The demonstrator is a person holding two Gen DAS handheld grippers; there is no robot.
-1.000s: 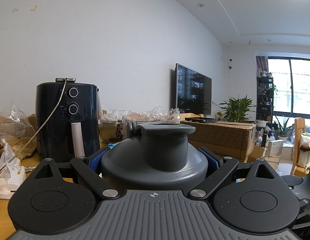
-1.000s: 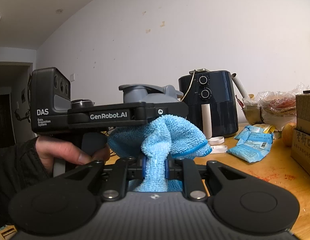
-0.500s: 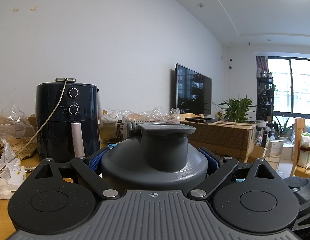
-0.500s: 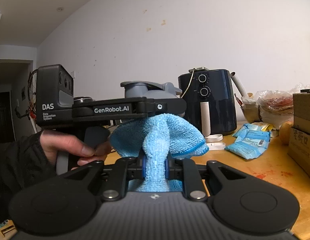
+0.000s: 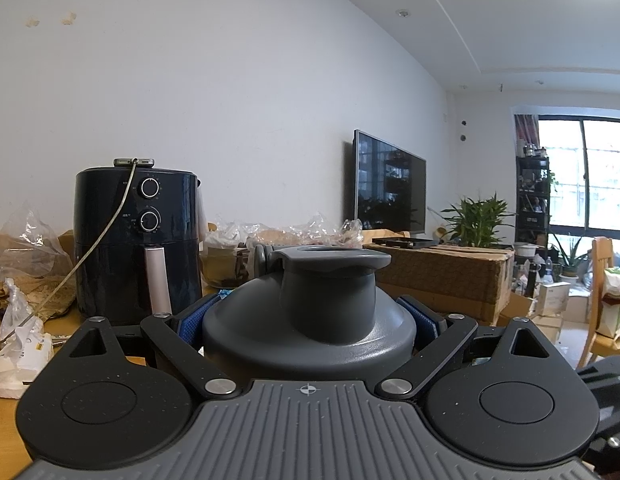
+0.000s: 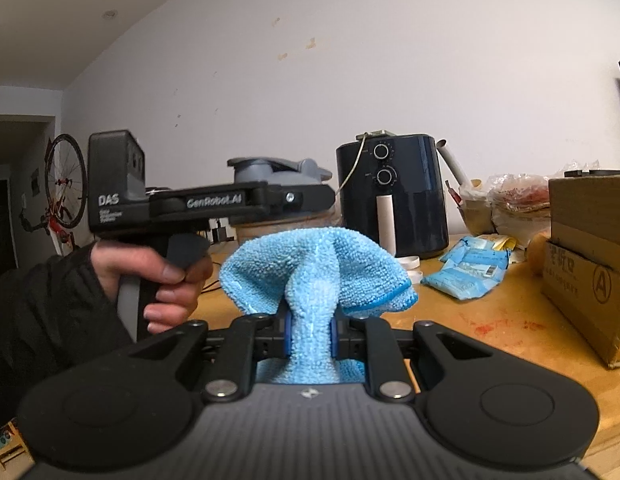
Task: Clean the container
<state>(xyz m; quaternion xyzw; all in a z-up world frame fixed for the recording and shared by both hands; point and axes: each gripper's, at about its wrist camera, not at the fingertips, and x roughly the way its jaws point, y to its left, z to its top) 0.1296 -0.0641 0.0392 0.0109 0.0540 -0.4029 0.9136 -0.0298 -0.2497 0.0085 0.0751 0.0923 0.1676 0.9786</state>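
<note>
Container [image 5: 308,320] fills the left wrist view: my left hand-held gripper [image 5: 308,318] clamps its grey domed lid, blue pads [image 5: 419,318] pressed against both sides, above the bench [image 5: 6,420]. An air fryer [image 5: 136,240] stands behind on the left, a cardboard box [image 5: 441,276] on the right.

From the right wrist view, my right hand-held gripper [image 6: 308,334] is closed on a blue cloth [image 6: 315,276], which puffs out above the pads. Beyond the cloth my left hand [image 6: 158,276] holds the other tool level, the container's grey top showing above it.

Right claw [image 6: 308,336] pinches blue cloth [image 6: 315,276]; left claw [image 6: 310,200] beyond
</note>
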